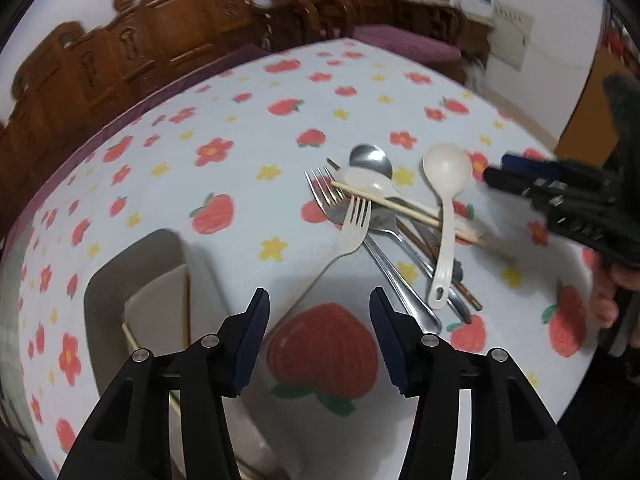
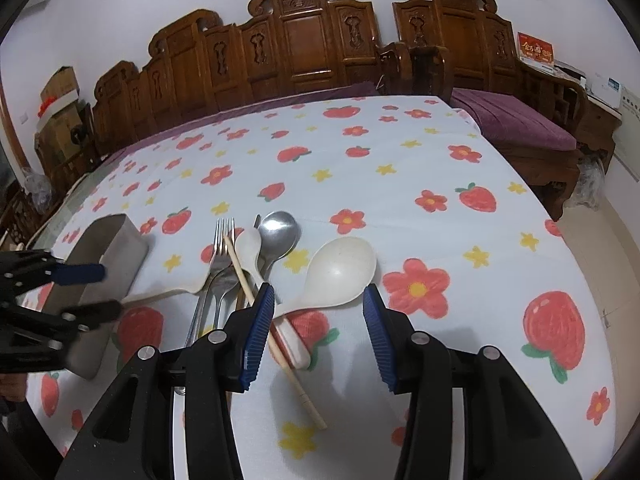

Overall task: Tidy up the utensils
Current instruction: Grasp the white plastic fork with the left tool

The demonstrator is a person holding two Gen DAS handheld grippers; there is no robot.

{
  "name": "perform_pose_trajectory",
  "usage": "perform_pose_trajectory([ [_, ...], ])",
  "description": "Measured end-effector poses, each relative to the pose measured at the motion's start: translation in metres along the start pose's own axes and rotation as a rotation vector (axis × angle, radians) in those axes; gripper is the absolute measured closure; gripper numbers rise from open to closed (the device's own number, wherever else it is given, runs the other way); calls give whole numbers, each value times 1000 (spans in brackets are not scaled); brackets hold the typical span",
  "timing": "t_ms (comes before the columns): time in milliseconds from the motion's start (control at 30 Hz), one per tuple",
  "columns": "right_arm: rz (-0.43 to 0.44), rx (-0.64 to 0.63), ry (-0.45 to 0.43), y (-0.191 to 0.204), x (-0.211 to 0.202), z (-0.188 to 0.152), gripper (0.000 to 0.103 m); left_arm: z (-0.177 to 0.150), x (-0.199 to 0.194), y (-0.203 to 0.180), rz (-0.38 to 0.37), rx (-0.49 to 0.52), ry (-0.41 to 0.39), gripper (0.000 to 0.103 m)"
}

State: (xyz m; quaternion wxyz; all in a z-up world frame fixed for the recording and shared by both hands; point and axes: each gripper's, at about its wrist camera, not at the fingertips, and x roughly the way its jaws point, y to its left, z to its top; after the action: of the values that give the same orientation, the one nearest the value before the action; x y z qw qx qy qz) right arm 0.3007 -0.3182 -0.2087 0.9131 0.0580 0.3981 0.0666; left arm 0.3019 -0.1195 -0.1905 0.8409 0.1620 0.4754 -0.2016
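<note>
1. The left tongs [image 1: 318,300] hang released over the surface [image 1: 224,92], nothing between the two padded fingers; under the gap lies only the strawberry-print cloth [image 1: 248,184] and the thin end of the white plastic fork [image 1: 347,232].
2. Just to the left of these tongs sits the grey tray [image 1: 160,256], with a pale chopstick [image 1: 185,304] lying inside along its divider. Its near end is hidden by the tongs' black arms.
3. The right tongs [image 2: 318,300] are also released, empty. Their left finger stands just over the handle of the large white spoon [image 2: 340,272], and a light wooden chopstick [image 2: 276,344] runs slantwise beneath the gap.
4. The utensils lie in one crossed heap in the middle of the cloth: the metal fork [image 2: 224,240], the metal spoon [image 2: 280,232], a small white spoon [image 2: 248,248] and a dark chopstick [image 1: 464,292] beneath them. Handles overlap, so no piece lies free on every side.
5. Seen from the right wrist, the left tongs reach in front of the tray, close to the heap's left flank.
6. Right of the heap the cloth is bare to its edge.
7. Beyond the heap bare cloth runs to the far edge.
8. Past that edge stand carved wooden chairs [image 2: 304,40] and a purple cushioned bench [image 2: 516,120] against the white wall [image 2: 80,20].
</note>
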Motion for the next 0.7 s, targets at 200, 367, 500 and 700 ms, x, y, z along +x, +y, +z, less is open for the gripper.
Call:
perform_pose_trajectory([
  [200, 11, 29, -14, -5, -5, 4, 54, 13, 27, -6, 24, 28, 71, 62],
  [367, 18, 28, -17, -4, -6, 5, 54, 20, 48, -2, 35, 23, 134, 69],
  [500, 19, 31, -19, -4, -8, 4, 54, 21, 55, -5, 44, 41, 157, 69],
  [700, 14, 27, -15, -3, -7, 4, 54, 22, 62, -1, 27, 8, 180, 89],
])
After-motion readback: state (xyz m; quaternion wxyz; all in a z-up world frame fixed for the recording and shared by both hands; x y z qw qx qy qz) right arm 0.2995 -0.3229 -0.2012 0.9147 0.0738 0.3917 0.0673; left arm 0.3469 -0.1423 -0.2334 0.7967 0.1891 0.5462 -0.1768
